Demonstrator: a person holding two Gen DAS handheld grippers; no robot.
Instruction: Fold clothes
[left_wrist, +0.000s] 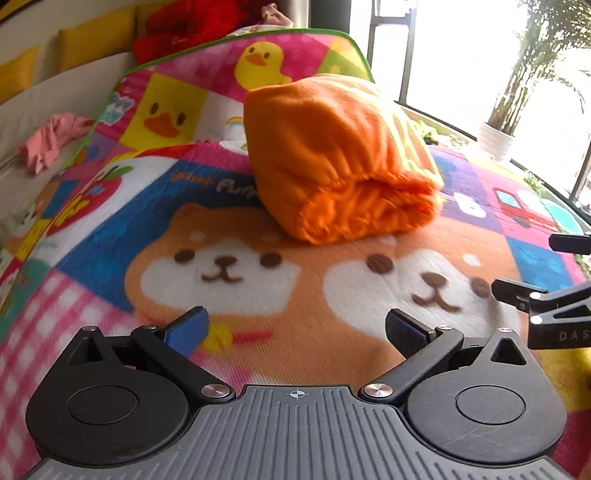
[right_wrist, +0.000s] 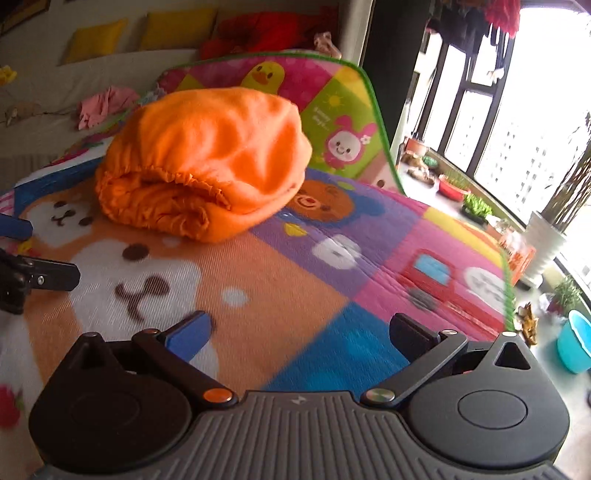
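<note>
Nearest the lens in both wrist views, a printed play mat (left_wrist: 92, 236) is spread wide as the work surface, its far part raised behind. On it, towards the middle, an orange garment (left_wrist: 343, 162) is seen already folded into a thick bundle, gathered elastic edge facing forward. A pink garment (left_wrist: 51, 138) is left crumpled well beyond the mat's edge. The left gripper (left_wrist: 295, 328) is held empty above the mat, jaws spread wide; the right gripper (right_wrist: 299, 332) is likewise parted and empty, just beside it. The orange piece is judged finished. For a neat result, the bundle should be pressed flat and squared, and the pink piece drawn fully onto the mat and smoothed before any crease is made.
</note>
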